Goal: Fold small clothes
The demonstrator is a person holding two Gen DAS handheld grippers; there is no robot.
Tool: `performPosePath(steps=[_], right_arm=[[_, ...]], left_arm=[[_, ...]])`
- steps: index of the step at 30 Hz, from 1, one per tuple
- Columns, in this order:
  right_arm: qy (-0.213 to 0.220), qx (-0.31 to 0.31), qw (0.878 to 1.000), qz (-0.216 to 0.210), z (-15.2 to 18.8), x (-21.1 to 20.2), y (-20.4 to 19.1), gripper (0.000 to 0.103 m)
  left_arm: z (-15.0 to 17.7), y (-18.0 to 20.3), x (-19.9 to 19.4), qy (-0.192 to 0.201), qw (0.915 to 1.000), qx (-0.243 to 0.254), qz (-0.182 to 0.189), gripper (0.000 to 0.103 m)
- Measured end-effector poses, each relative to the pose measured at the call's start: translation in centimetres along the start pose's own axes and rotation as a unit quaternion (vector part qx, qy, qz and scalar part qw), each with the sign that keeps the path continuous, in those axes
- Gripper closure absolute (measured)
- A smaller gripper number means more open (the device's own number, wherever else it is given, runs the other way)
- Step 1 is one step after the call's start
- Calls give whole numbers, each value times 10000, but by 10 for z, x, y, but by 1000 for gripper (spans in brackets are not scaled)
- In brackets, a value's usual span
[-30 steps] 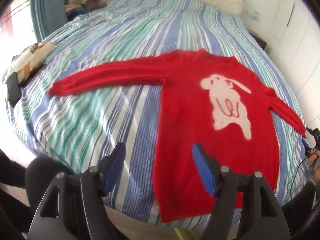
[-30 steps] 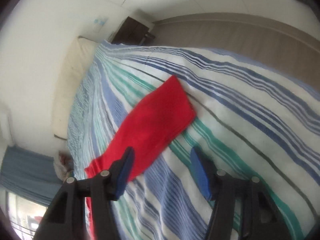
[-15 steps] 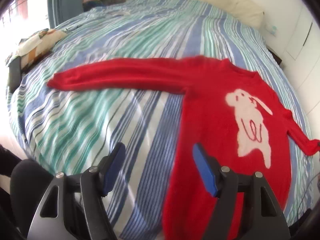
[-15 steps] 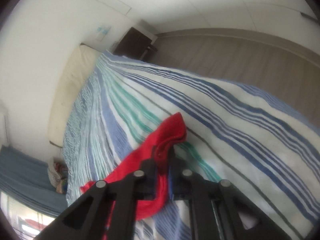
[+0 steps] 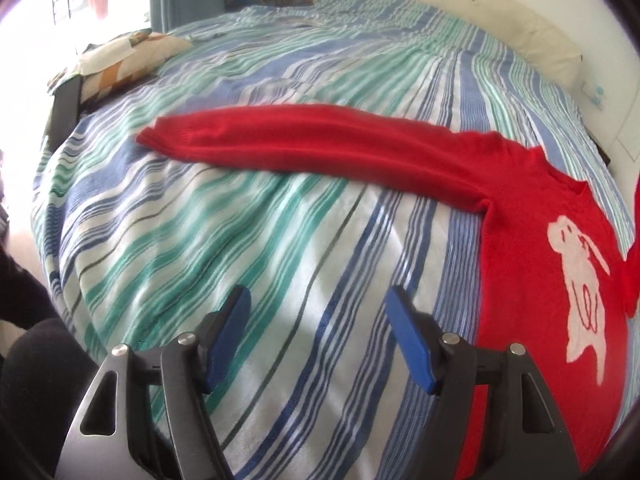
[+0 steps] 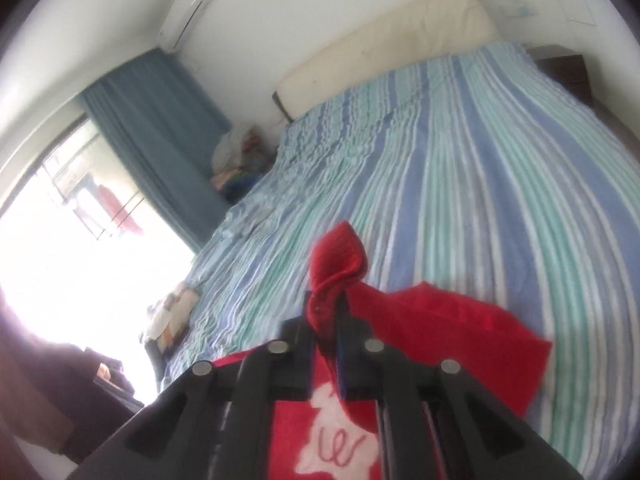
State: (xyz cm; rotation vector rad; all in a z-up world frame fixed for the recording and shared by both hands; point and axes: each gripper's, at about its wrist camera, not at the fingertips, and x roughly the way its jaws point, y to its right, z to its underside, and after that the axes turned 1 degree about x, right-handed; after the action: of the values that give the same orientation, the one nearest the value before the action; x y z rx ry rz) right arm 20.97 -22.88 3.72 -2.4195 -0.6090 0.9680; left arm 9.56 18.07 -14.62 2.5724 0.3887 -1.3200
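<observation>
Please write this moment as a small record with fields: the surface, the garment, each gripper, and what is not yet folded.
surface: bed with striped cover
garment: red sweater with a white animal figure, front up
left gripper: open, above bare cover, holds nothing
right gripper: jaws closed on the sleeve cuff, which is lifted over the sweater body
not yet folded: the other sleeve lies stretched out flat
</observation>
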Motion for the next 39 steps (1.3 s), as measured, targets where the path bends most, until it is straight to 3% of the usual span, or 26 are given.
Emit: performPosePath(steps=[2,3,4,9,13,15,17,19,20,23,27,29,32,35,39], right_arm=[[-616,14,9974,-378,14,49,-14,71],[-881,112,9947,-516,24,66,-16,48],[-1052,208,9919,-678,36,74,-13,43],[-1249,359,9898,-578,59,72,16,43],[-1636,937,9819,-179,62,70,82,43],[-1899,1281,9728,340,80,72,123,43],[-1956,1389,9627,1254,103,70,162,43],[-1789,1451,9538,1928,119,56,191,48],[-1556,1398,9554,2087,123,43,195,48],[-1044,1181,9705,1823,131,-1,180,48],[-1018,324,9798,1690,159,-45,131,46],[-1006,-56,9770,1879,184,-60,115,43],[-951,-366,9610,2571,225,-75,110,42],[-944,-215,9507,2945,260,-81,121,42],[-964,84,9453,3116,277,-80,129,37]], left_arm=[[0,-2,1,-29,10000,-43,40,31],[0,-3,1,-36,10000,-55,48,31],[0,-3,1,-36,10000,-59,49,31],[-2,-1,4,-83,9999,-76,114,31],[0,9,8,-119,9999,70,103,30],[3,15,9,-132,9996,225,73,27],[7,22,11,-150,9990,422,34,22],[11,28,11,-136,9980,619,-36,18],[13,30,11,-128,9974,707,-61,17],[14,35,15,-171,9962,848,-65,10],[18,35,28,-416,9958,808,-64,2],[20,35,33,-464,9952,852,-81,1],[24,36,31,-371,9949,935,-81,1],[28,34,30,-224,9941,1058,39,0],[26,41,35,-434,9907,1285,-130,0]])
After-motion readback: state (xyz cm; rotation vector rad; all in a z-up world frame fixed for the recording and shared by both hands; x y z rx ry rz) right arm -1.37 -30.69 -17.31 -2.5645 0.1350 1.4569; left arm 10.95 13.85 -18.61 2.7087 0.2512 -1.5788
